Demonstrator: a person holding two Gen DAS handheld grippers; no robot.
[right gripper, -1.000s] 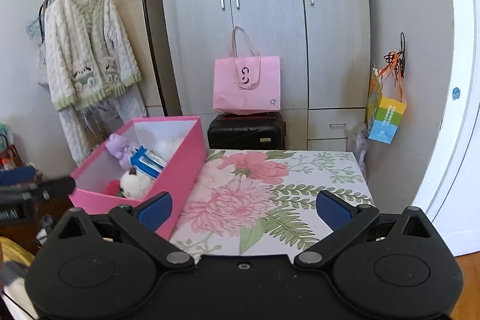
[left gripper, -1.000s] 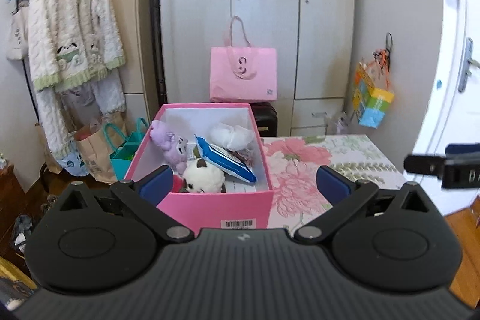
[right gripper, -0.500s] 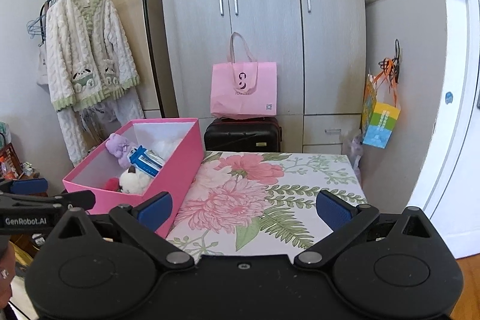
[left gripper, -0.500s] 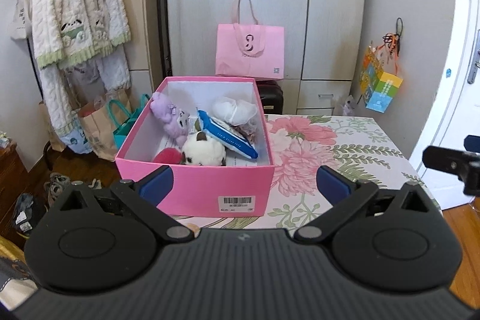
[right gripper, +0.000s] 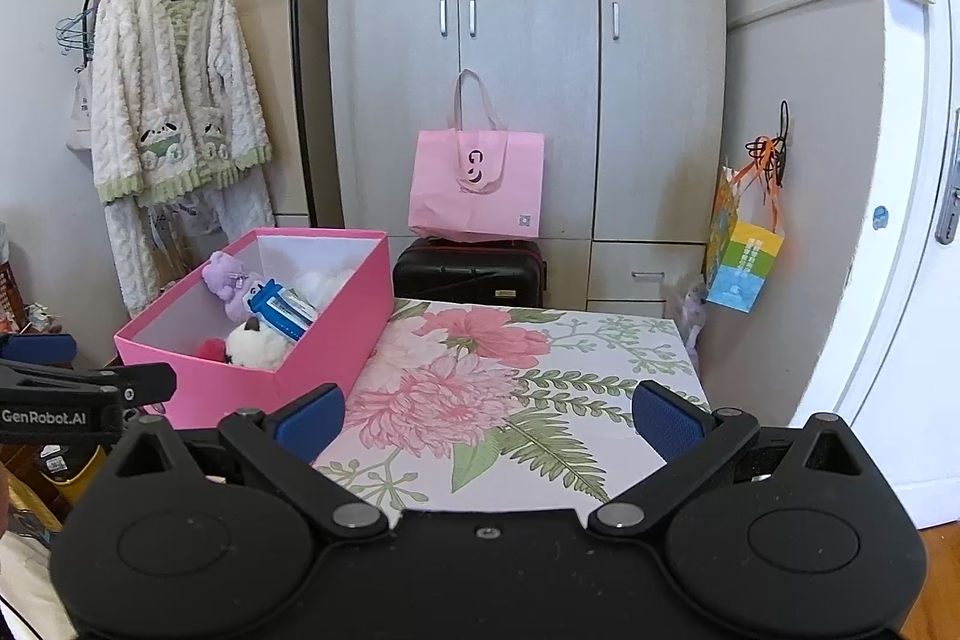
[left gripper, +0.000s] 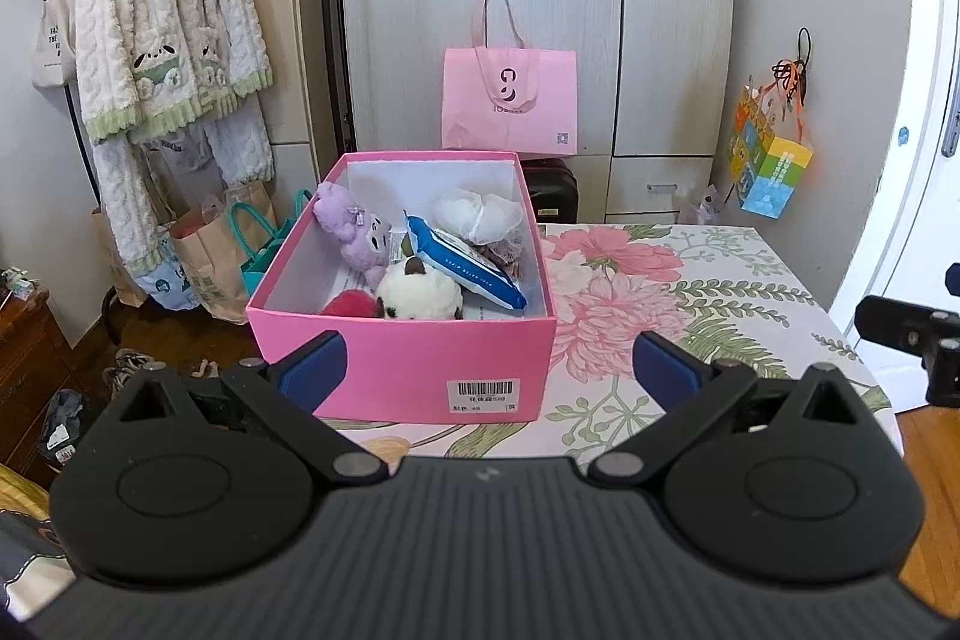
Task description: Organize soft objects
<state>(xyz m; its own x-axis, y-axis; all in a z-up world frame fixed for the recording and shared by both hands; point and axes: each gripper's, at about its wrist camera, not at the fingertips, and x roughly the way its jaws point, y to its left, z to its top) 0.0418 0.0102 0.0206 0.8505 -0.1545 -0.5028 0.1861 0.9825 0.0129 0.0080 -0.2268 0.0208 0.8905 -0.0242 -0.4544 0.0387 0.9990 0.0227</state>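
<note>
Left gripper (left gripper: 486,364) spread wide, empty, near pink box (left gripper: 402,370); right gripper (right gripper: 487,415) likewise. Best lowered straight over white plush (left gripper: 420,297), squeezed gently.

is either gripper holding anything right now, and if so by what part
Nothing is held. The left gripper and right gripper are both open and empty; the toys lie in the pink box.
</note>
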